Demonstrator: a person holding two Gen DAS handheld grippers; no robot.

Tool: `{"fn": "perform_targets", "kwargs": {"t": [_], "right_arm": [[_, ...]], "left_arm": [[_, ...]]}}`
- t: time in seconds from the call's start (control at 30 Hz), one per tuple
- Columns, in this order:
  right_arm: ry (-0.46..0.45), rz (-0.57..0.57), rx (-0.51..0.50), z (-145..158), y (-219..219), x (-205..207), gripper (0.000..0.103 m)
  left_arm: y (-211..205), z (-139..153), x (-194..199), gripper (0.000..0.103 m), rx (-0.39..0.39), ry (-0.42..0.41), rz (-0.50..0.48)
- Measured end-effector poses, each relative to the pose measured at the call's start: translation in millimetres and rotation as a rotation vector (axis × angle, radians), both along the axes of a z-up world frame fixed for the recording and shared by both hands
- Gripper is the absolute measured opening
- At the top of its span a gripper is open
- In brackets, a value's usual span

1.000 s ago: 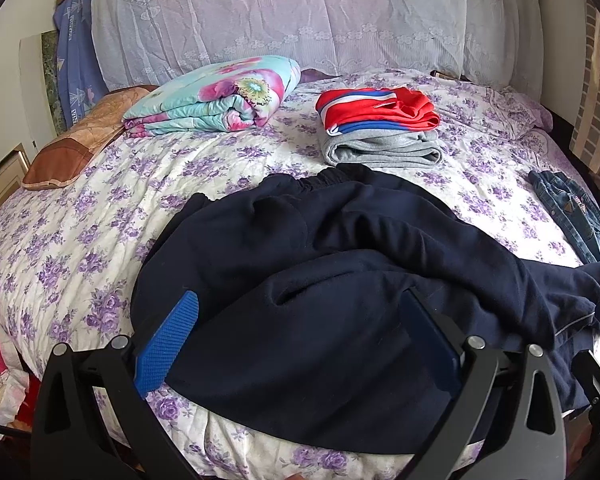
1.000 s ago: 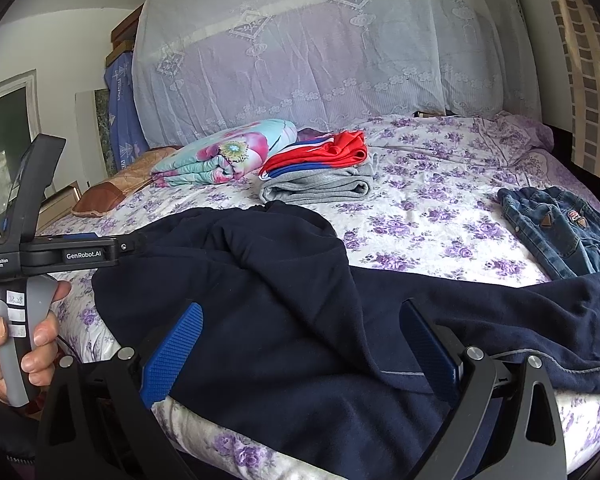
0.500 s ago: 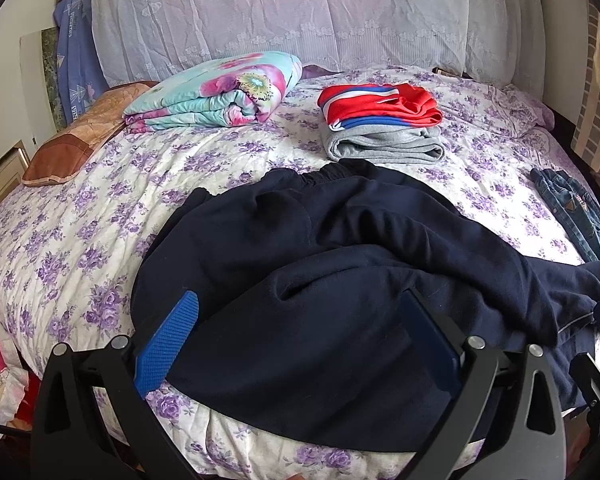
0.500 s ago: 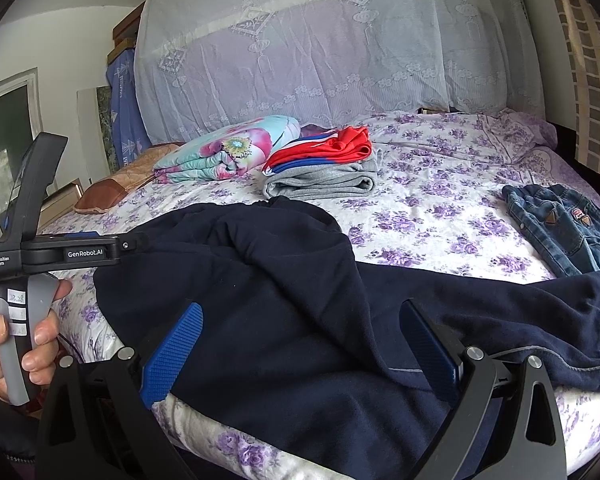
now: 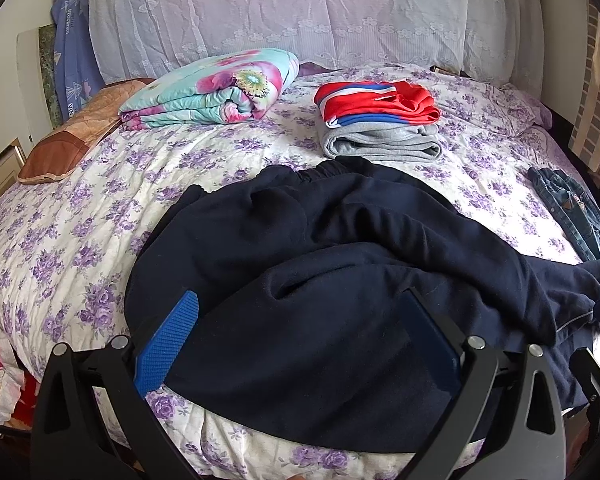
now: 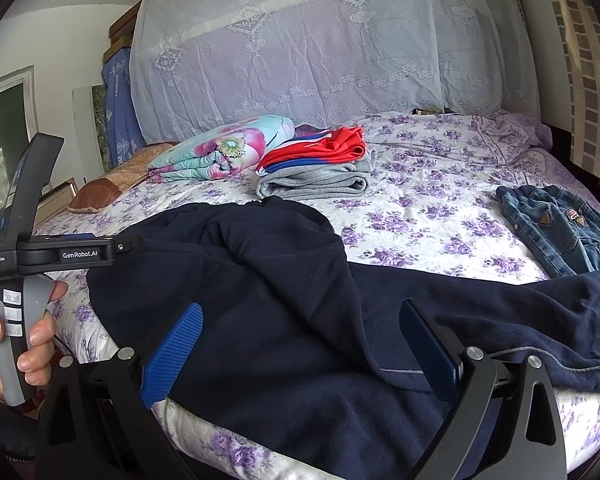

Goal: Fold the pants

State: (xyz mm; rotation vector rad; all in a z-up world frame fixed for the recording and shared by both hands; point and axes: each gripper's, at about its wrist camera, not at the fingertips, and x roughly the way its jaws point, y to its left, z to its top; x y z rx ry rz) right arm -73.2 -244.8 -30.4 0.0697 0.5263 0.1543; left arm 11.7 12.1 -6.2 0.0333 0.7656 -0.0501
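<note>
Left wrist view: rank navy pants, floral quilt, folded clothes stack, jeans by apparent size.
1. navy pants, nearest the camera, so inflated.
2. floral quilt.
3. folded clothes stack.
4. jeans, cut off at the frame edge, so unsure.

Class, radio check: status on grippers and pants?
Left gripper and right gripper open, empty. Navy pants crumpled, unfolded on bed. Nothing blocking.
</note>
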Motion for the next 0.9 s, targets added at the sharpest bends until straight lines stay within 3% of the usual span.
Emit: {"fn": "perform_targets", "kwargs": {"t": [0.9], "right_arm": [[0.013, 0.002, -0.031, 5.8, 12.3, 8.7, 0.099]], "left_arm": [[12.6, 2.7, 1.4, 0.098, -0.019, -0.006, 0.009]]}}
